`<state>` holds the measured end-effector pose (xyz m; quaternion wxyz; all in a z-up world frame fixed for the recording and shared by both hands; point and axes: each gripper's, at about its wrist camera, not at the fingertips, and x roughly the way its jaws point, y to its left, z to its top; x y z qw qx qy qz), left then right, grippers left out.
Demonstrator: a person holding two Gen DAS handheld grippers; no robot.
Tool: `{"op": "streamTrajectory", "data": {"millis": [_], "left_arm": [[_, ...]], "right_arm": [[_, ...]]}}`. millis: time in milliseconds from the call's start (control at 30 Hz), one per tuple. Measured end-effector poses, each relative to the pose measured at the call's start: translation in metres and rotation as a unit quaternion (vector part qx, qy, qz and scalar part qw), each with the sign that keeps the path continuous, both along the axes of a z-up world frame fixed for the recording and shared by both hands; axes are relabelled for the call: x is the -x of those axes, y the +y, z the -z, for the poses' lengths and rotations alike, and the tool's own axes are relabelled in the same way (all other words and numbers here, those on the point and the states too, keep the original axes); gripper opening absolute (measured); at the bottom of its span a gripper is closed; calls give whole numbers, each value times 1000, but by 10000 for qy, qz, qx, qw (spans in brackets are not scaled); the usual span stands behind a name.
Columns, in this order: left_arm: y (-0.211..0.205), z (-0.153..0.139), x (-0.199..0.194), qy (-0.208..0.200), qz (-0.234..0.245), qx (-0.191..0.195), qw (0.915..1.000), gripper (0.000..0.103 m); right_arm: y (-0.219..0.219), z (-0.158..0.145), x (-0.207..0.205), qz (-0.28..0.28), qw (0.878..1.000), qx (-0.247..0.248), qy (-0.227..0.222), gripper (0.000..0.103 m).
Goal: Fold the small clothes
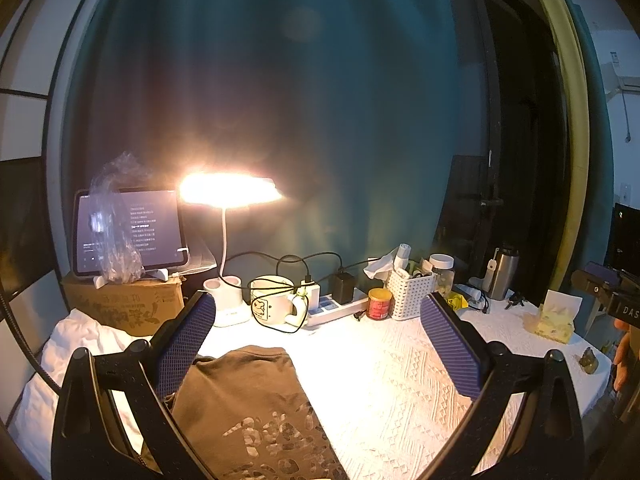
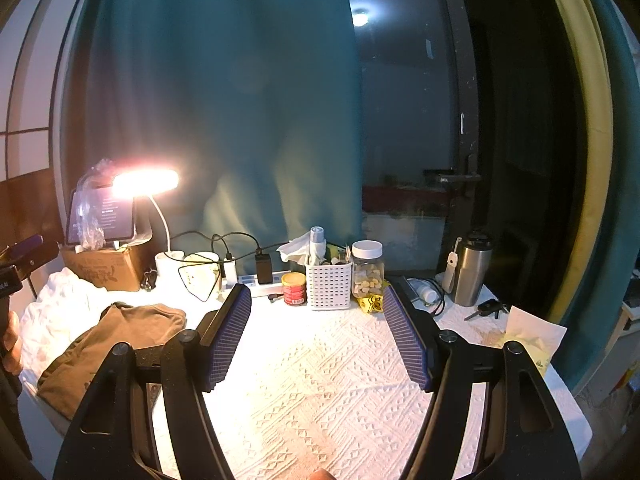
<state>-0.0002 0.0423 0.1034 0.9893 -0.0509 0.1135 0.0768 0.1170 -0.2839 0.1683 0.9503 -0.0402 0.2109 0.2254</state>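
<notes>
A brown garment (image 1: 248, 408) with a pale print lies folded on the white textured tablecloth (image 1: 400, 392), at the lower left of the left wrist view. My left gripper (image 1: 316, 344) is open and empty, raised above the garment's far edge. In the right wrist view the same brown garment (image 2: 116, 344) lies at the left, beside a white cloth (image 2: 60, 312). My right gripper (image 2: 316, 336) is open and empty over bare tablecloth (image 2: 312, 392), to the right of the garment.
Along the back stand a lit desk lamp (image 1: 228, 192), a tablet (image 1: 128, 232) on a cardboard box (image 1: 124, 304), a mug (image 1: 272, 300), a power strip (image 1: 336, 308), a red can (image 2: 294, 288), a white basket (image 2: 329, 286), a jar (image 2: 367, 268) and a steel flask (image 2: 472, 268). A tissue box (image 1: 554, 320) sits at the right.
</notes>
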Motion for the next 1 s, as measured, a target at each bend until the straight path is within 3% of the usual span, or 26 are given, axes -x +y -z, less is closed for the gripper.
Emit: {"op": "streamTrajectory", "data": {"millis": [1000], "left_arm": [[0, -1, 2, 11, -62, 8, 10000, 101]], "right_arm": [[6, 2, 2, -158, 9999, 67, 12, 72]]}}
